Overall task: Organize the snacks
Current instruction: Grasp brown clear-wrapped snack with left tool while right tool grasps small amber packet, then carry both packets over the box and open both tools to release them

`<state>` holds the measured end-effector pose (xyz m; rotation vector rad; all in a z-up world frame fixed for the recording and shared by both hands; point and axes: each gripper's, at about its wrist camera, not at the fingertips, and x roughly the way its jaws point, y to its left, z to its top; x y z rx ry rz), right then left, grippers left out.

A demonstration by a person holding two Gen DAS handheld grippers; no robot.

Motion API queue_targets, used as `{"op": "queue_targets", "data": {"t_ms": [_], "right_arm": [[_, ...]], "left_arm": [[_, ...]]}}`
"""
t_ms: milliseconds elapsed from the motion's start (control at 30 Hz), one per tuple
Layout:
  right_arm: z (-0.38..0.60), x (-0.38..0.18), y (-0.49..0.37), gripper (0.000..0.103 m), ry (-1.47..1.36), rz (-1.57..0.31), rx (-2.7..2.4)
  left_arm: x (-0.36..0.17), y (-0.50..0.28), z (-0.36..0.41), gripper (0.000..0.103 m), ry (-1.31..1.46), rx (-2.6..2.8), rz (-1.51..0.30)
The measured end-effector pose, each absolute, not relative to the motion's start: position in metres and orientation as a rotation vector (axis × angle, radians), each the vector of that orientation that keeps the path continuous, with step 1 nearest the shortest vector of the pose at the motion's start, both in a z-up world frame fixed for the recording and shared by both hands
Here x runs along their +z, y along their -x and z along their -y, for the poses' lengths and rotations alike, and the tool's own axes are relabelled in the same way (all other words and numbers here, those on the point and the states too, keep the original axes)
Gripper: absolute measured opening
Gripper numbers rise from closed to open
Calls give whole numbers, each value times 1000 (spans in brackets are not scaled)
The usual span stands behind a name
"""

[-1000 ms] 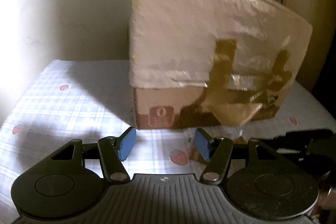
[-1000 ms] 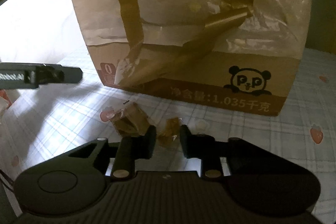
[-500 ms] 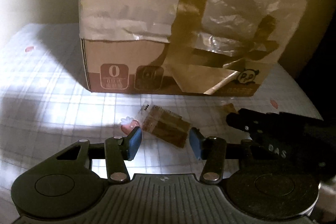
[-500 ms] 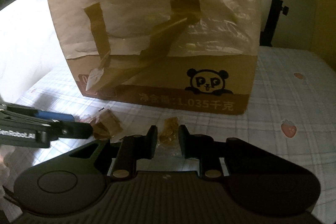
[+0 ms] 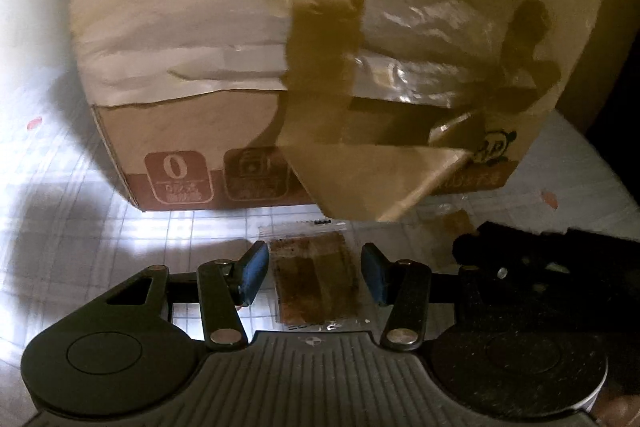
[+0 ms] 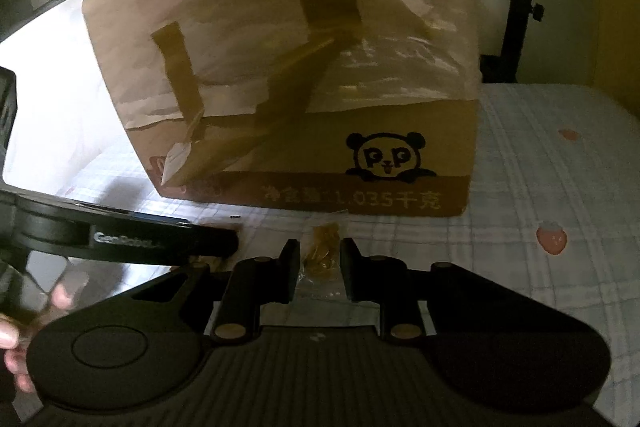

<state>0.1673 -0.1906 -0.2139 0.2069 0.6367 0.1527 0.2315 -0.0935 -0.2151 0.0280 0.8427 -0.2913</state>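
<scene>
Claws first: the left claw (image 5: 314,273) stands wide open astride a flat brown snack packet (image 5: 316,281) on the checked cloth (image 5: 80,227), pads clear of its edges. The right claw (image 6: 320,273) is narrower, its jaws close on either side of a small amber snack (image 6: 324,249); whether they pinch it I cannot tell. Just beyond both stands the taped cardboard box (image 6: 304,99). Sorting looks barely begun: both snacks lie loose outside the box.
</scene>
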Motion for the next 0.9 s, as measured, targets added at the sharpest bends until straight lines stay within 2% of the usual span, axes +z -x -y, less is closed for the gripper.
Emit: {"op": "queue_targets", "data": {"t_ms": [200, 233, 333, 433, 733, 900], "right_arm": [[199, -215, -166, 24, -257, -634, 150], [199, -215, -167, 24, -257, -634, 151], [198, -215, -167, 24, -252, -632, 153], [199, -215, -166, 24, -252, -627, 154], [199, -206, -155, 24, -261, -588, 161], [202, -175, -135, 24, -229, -522, 200]], "left_arm": [[-220, -223, 109, 57, -107, -241, -801], [-221, -222, 110, 56, -104, -238, -798], [-221, -219, 108, 41, -90, -241, -779], [-223, -210, 103, 40, -84, -236, -764], [-179, -179, 75, 40, -40, -275, -686], [-135, -167, 57, 40, -53, -308, -601]]}}
